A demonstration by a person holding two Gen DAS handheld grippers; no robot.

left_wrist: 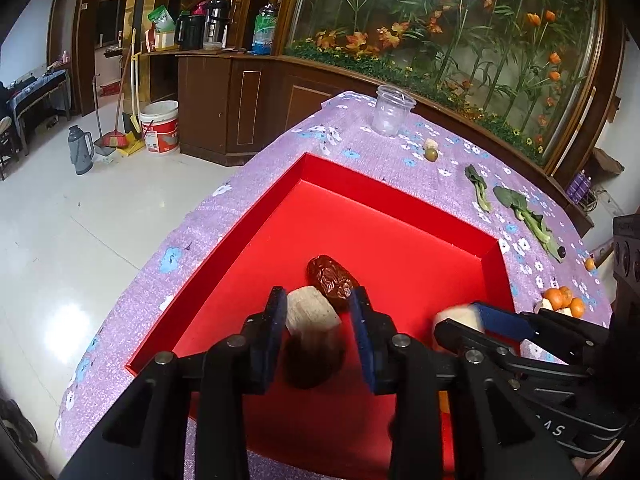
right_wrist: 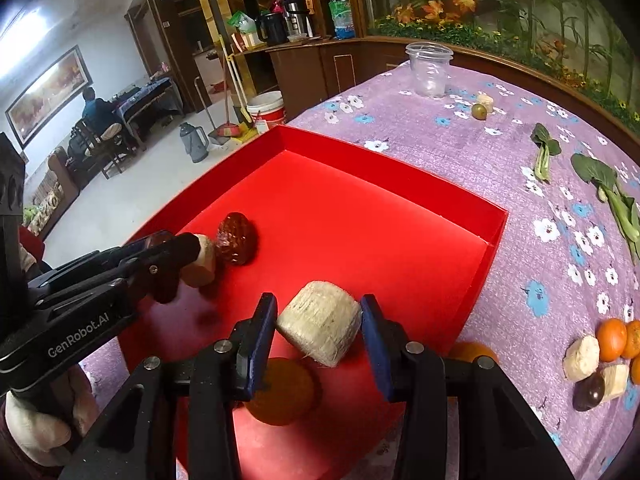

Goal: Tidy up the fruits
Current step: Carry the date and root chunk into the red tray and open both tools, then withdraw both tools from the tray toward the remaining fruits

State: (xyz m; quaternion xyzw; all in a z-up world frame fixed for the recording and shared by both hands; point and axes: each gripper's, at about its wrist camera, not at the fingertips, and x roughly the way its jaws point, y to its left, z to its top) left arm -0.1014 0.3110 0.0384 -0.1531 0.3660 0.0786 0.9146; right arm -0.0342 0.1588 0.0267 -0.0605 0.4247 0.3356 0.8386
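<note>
A red tray (left_wrist: 380,236) (right_wrist: 380,240) lies on the purple flowered cloth, with a wrinkled brown date (left_wrist: 332,280) (right_wrist: 236,240) on its floor. My left gripper (left_wrist: 318,295) (right_wrist: 176,241) reaches into the tray. A pale cut chunk (left_wrist: 310,312) (right_wrist: 202,260) sits between its pads, touching the left one, with a gap to the right one. My right gripper (right_wrist: 318,302) (left_wrist: 460,316) is shut on a second pale fibrous chunk (right_wrist: 320,328), held above the tray floor. A blurred round orange-brown shape (right_wrist: 280,392) lies beneath it; I cannot tell if it is fruit or shadow.
A clear plastic cup (right_wrist: 430,70) stands at the far end of the table. A small green fruit (right_wrist: 479,111), leafy greens (right_wrist: 608,188), and oranges (right_wrist: 612,336) with pale chunks and a dark plum lie right of the tray. The table drops to the floor at left.
</note>
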